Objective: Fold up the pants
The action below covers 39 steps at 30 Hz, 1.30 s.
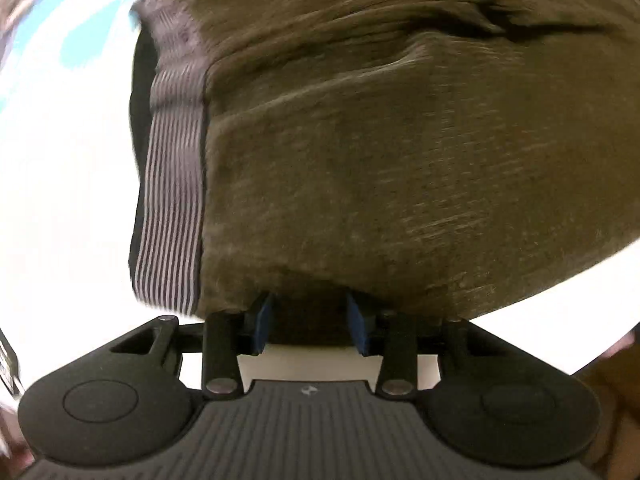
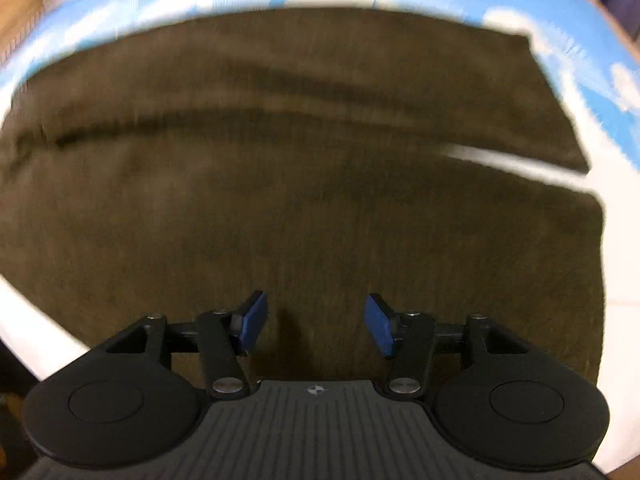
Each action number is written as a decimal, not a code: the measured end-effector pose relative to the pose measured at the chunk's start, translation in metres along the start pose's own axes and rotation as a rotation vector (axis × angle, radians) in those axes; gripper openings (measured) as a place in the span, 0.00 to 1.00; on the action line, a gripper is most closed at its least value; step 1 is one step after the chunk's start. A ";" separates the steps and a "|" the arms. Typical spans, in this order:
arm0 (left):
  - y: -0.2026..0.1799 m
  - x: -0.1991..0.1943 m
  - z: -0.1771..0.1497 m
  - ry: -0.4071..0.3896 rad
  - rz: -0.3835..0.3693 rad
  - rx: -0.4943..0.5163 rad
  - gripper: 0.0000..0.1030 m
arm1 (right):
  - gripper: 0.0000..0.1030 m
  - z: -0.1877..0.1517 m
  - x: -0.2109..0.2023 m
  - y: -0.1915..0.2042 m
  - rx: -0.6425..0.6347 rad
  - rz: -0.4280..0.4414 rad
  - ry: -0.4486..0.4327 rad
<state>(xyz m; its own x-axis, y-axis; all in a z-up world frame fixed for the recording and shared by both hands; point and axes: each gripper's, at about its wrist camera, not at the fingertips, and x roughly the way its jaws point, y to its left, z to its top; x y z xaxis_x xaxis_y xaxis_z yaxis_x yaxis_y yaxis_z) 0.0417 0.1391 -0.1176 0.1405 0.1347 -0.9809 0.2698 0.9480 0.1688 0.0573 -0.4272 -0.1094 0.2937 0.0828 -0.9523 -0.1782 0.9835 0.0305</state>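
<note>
While both jaws gape, left hand-held gripper (image 1: 310, 322) and right hand-held gripper (image 2: 316, 322) hold nothing over pants (image 2: 300, 200).

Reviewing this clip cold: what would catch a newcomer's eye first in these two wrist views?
The olive-brown knit pants fill nearly all of both views, spread over a white and sky-blue patterned surface. In the left wrist view their grey striped elastic waistband runs down the left edge, and the left gripper sits open at the near hem. In the right wrist view the right gripper is open above the cloth, its blue pads wide apart.
</note>
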 end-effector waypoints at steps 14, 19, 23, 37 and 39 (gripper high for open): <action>0.023 -0.087 0.046 -0.470 -0.043 -0.264 0.58 | 0.56 0.046 -0.057 -0.001 0.197 0.003 -0.364; 0.008 -0.097 0.064 -0.518 -0.041 -0.290 0.58 | 0.55 0.068 -0.076 0.011 0.225 0.013 -0.507; -0.003 -0.096 0.088 -0.526 -0.045 -0.298 0.58 | 0.47 0.084 -0.077 0.019 0.216 0.014 -0.561; 0.013 -0.094 0.137 -0.498 -0.091 -0.411 0.01 | 0.31 0.116 -0.086 0.045 0.119 -0.017 -0.692; 0.032 -0.099 0.142 -0.481 -0.113 -0.454 0.02 | 0.27 0.115 -0.086 0.045 0.109 -0.012 -0.694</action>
<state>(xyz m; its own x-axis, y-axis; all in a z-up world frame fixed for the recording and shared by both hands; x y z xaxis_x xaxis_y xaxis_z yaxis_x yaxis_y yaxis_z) 0.1712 0.1148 -0.0010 0.5725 -0.0161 -0.8198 -0.1055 0.9901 -0.0931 0.1325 -0.3711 0.0088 0.8329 0.1199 -0.5403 -0.0871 0.9925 0.0860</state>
